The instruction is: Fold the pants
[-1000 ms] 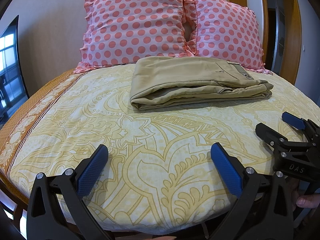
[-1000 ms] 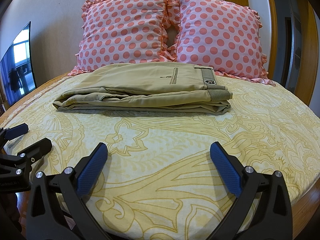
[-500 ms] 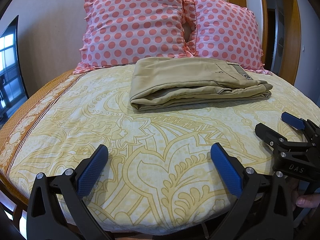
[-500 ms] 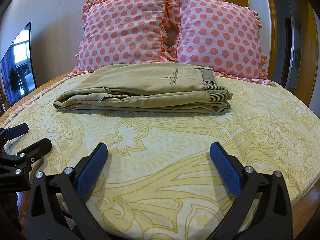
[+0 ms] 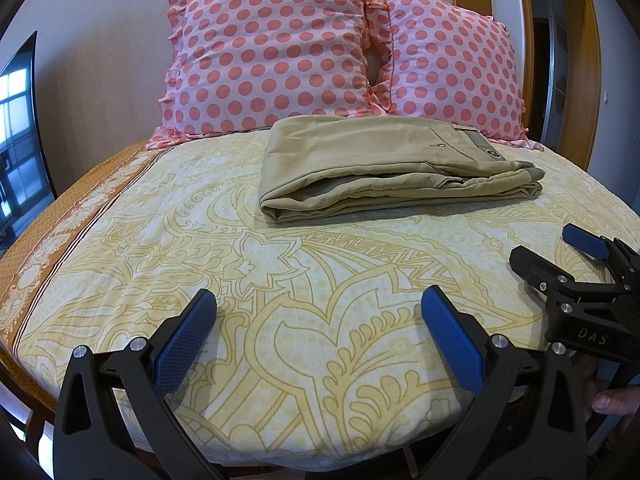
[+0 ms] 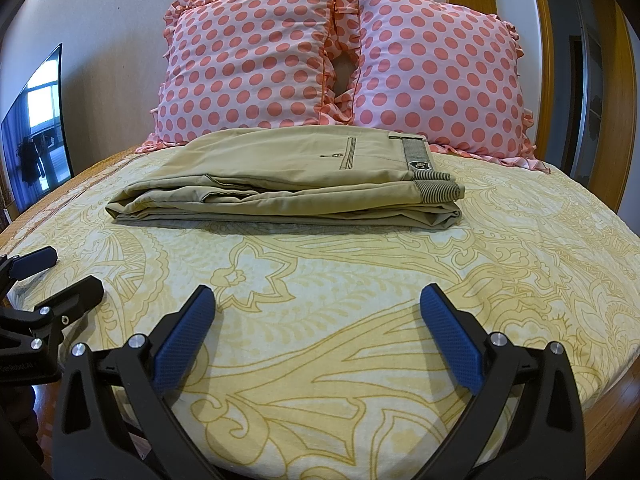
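Khaki pants (image 5: 384, 168) lie folded in a flat stack on the yellow patterned bedspread (image 5: 280, 280), just in front of the pillows; the right wrist view shows them too (image 6: 288, 184), waistband to the right. My left gripper (image 5: 318, 332) is open and empty over the bed's near edge, well short of the pants. My right gripper (image 6: 318, 332) is open and empty, also near the front edge. Each gripper shows in the other's view: the right one (image 5: 560, 256) at the right, the left one (image 6: 60, 276) at the left.
Two pink polka-dot pillows (image 6: 256, 60) (image 6: 436, 76) lean against the wall behind the pants. A dark screen (image 6: 36, 120) stands at the left. A wooden door frame (image 5: 576, 60) is at the right. The bed's wooden rim (image 6: 616, 396) runs along the front.
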The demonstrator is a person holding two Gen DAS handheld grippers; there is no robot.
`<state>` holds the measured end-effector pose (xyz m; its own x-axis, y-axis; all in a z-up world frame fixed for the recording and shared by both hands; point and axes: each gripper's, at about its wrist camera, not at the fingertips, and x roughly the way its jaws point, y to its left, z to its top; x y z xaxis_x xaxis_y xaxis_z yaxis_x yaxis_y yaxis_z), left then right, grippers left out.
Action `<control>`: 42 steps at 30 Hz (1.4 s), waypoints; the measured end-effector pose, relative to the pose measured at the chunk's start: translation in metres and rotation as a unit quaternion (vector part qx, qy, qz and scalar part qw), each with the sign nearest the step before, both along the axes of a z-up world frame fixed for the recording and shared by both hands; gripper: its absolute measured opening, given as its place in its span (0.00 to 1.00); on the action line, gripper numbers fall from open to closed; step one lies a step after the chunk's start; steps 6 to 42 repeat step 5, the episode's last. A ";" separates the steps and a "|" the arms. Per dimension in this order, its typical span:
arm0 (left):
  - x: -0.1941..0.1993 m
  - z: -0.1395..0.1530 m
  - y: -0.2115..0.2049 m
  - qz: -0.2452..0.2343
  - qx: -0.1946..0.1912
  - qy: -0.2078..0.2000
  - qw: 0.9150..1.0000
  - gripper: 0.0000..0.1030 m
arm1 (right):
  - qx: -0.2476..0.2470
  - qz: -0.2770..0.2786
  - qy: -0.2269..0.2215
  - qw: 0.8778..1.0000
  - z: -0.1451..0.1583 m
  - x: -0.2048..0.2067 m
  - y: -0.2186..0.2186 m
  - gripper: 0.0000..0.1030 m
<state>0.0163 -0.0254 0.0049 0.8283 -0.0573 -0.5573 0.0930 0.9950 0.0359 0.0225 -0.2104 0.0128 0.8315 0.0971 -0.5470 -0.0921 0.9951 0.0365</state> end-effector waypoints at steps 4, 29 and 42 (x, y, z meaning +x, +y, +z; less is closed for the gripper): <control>0.000 0.000 0.000 0.000 0.000 0.000 1.000 0.99 | 0.000 0.000 0.000 1.000 0.000 0.000 0.000 0.98; 0.000 0.000 0.000 0.000 0.000 -0.001 1.000 0.99 | 0.000 0.000 0.000 1.000 0.000 0.000 0.000 0.98; 0.000 0.000 0.000 0.000 0.000 -0.001 1.000 0.99 | 0.000 0.000 0.000 1.000 0.000 0.000 0.000 0.98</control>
